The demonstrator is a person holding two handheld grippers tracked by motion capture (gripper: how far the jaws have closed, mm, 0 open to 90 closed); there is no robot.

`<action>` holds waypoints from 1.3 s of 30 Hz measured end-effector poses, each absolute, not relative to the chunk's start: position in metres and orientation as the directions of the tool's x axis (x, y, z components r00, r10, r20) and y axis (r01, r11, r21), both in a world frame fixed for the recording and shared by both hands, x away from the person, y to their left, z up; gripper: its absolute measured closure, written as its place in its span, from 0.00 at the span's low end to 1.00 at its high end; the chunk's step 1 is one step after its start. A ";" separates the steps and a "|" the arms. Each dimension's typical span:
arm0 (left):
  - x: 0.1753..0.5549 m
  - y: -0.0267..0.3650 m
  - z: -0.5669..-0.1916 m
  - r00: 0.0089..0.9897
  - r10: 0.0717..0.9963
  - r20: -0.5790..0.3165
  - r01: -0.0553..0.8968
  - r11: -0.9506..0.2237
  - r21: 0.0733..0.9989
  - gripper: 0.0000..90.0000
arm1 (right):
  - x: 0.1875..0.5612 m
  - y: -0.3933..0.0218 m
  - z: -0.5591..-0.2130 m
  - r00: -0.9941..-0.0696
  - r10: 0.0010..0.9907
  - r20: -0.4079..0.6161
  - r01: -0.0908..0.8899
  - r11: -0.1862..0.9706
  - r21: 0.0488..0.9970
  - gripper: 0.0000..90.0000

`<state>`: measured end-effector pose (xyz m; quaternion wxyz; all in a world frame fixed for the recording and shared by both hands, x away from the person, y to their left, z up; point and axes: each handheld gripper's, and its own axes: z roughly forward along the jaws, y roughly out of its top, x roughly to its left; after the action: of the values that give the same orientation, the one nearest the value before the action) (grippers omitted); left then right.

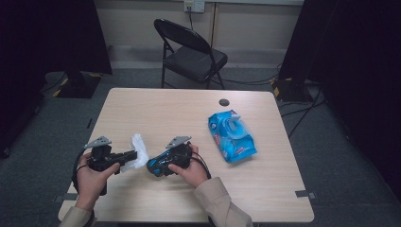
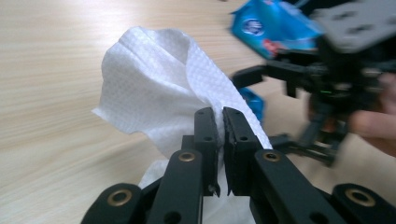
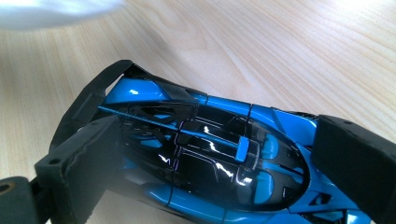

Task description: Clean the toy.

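My left gripper point(image 1: 132, 155) is shut on a white textured wipe point(image 1: 140, 144), which bunches up past the jaw tips. In the left gripper view the two black jaws of that left gripper point(image 2: 222, 116) stand pressed together with the wipe point(image 2: 154, 74) pinched between them. My right gripper point(image 1: 164, 163) is shut on a glossy blue and black toy car point(image 1: 158, 165), just right of the wipe. In the right gripper view the gripper point(image 3: 219, 154) has one pad at each end of the car point(image 3: 210, 163), whose roof faces the camera.
A blue packet of wipes point(image 1: 231, 136) lies on the wooden table point(image 1: 189, 109) at the right, its flap lifted. A small dark disc point(image 1: 223, 102) sits near the far edge. A black folding chair point(image 1: 189, 52) stands behind the table.
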<state>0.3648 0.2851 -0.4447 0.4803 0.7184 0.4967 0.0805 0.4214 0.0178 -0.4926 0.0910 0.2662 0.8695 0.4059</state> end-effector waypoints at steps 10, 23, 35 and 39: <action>0.392 0.280 -0.483 0.428 0.826 -0.367 0.683 -0.029 0.730 0.94 | 0.422 0.018 -0.493 -0.843 0.535 0.058 0.389 0.530 0.753 0.02; 0.401 0.255 -0.500 0.496 0.802 -0.333 0.713 -0.156 0.684 0.90 | 0.422 0.018 -0.493 -0.843 0.535 0.058 0.389 0.531 0.753 0.02; 0.412 0.241 -0.497 0.518 0.804 -0.294 0.713 -0.215 0.668 0.92 | 0.422 0.017 -0.493 -0.842 0.536 0.059 0.389 0.529 0.754 0.02; 0.417 0.237 -0.495 0.519 0.803 -0.293 0.723 -0.230 0.651 0.92 | 0.422 0.017 -0.493 -0.842 0.536 0.059 0.390 0.530 0.753 0.02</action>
<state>0.4168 0.2373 -0.4953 0.3836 0.7824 0.4878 0.0522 0.4219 0.0172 -0.4926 0.0901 0.2660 0.8700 0.4053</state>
